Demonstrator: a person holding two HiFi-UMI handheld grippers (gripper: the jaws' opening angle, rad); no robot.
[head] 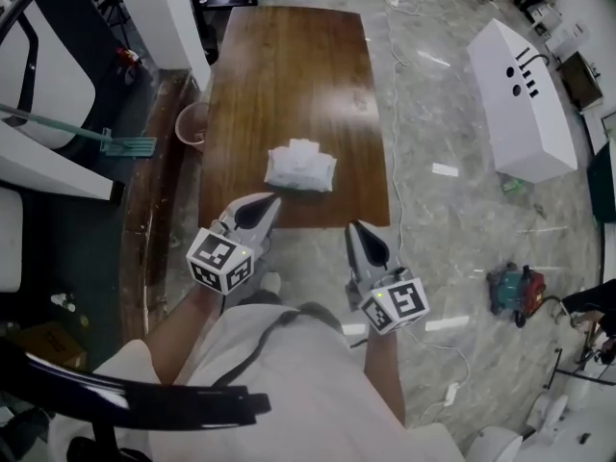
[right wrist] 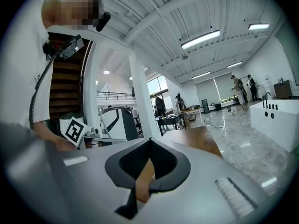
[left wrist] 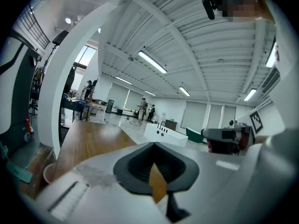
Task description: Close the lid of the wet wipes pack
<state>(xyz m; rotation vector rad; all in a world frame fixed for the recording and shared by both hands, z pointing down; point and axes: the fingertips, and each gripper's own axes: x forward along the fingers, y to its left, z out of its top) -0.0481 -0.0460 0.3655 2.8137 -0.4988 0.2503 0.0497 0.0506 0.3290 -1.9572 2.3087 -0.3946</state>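
Closing is not yet begun. The wet wipes pack lies on the wooden table near its front edge, and its lid appears raised, though the view is too coarse to confirm. Your left gripper and right gripper hover at that edge, short of the pack, jaws pressed together and empty. Nothing blocks your approach; the pink bin stands beside the table.

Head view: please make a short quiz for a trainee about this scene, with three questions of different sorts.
1. True or false: the wet wipes pack lies on the wooden table.
2. The left claw and the right claw are: A) both shut and empty; B) both open; C) shut on the pack.
3. Fill in (nearer/farther): the pack lies by the table end that is ___ to the claws.
Key: 1 true; 2 A; 3 nearer.
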